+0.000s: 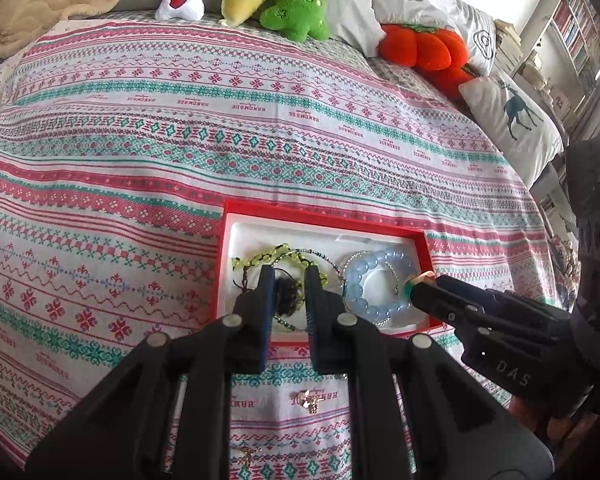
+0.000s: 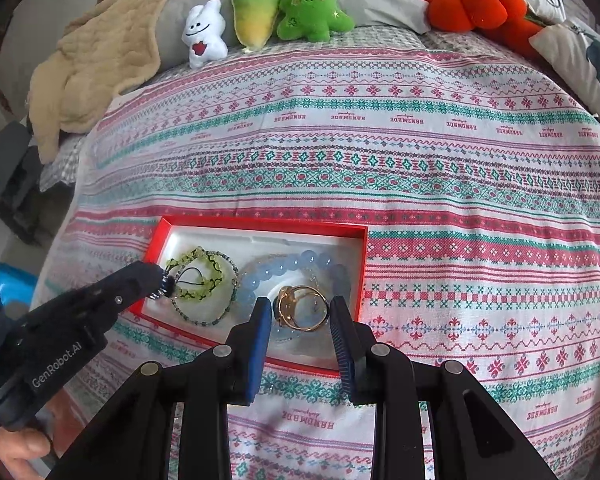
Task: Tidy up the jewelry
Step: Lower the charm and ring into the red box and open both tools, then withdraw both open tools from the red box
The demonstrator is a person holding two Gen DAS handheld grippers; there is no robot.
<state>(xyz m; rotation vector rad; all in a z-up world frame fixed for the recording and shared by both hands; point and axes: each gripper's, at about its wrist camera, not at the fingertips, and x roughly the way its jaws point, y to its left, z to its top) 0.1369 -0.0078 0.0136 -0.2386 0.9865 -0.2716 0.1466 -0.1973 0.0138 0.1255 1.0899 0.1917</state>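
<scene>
**Both grippers over the red box**

Landmark: red box (image 1: 427, 280), open, white-lined, lying on the patterned cloth (image 1: 180, 128) spread over a bed.

In the box, left part: green bead bracelet (image 2: 204, 272) and a thin dark-bead strand (image 2: 224, 308) looped around it. Right part: blue bead bracelet (image 1: 376, 276), large pale beads in a ring. A gold ring (image 2: 304, 308) sits inside that blue loop, near the box's front wall.

Left gripper (image 1: 288, 292): jaws narrow, tips down in the box's left part. A small dark bundle (image 1: 286, 298) sits between the blue pads, which appear to pinch it; from the right wrist view it shows as something dark and beaded at the tips, over the green bracelet.

Right gripper (image 2: 300, 316): jaws moderately apart, hanging over the box's right part. The gold ring lies between the pads, touching neither; whether it rests on the lining I cannot tell. From the left wrist view something small, teal and pale, shows at its tips; unclear what.

Outside the box, front side, on the cloth: two small gold pieces (image 1: 312, 400), well apart from each other.

Beyond the box, at the bed's head: plush toys (image 2: 260, 12) in a row, a beige blanket (image 2: 96, 68), pillows (image 1: 420, 4).
</scene>
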